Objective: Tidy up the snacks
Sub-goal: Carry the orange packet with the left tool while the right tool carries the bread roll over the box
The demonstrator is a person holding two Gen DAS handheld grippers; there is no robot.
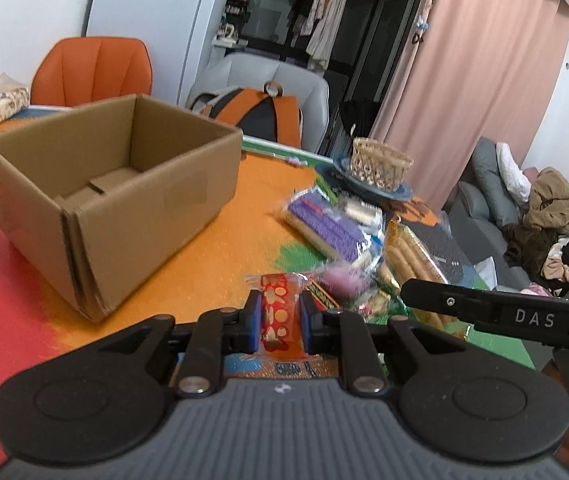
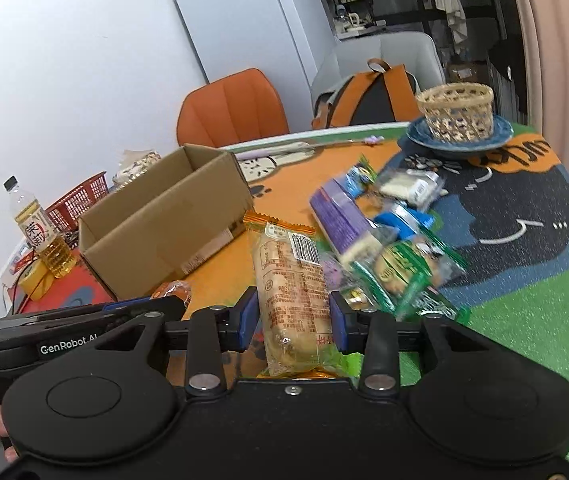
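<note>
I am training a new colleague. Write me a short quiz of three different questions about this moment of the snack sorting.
1. True or false: the cardboard box already holds several snacks.
2. Multiple choice: what does the right gripper hold between its fingers? A) a purple wafer pack B) a long bread-like snack in a clear wrapper with orange ends C) a bottle
3. Fill in: the left gripper is shut on a small ____-coloured packet.

Key:
1. False; the part of its inside that shows is bare.
2. B, the long bread snack.
3. Red.
</note>
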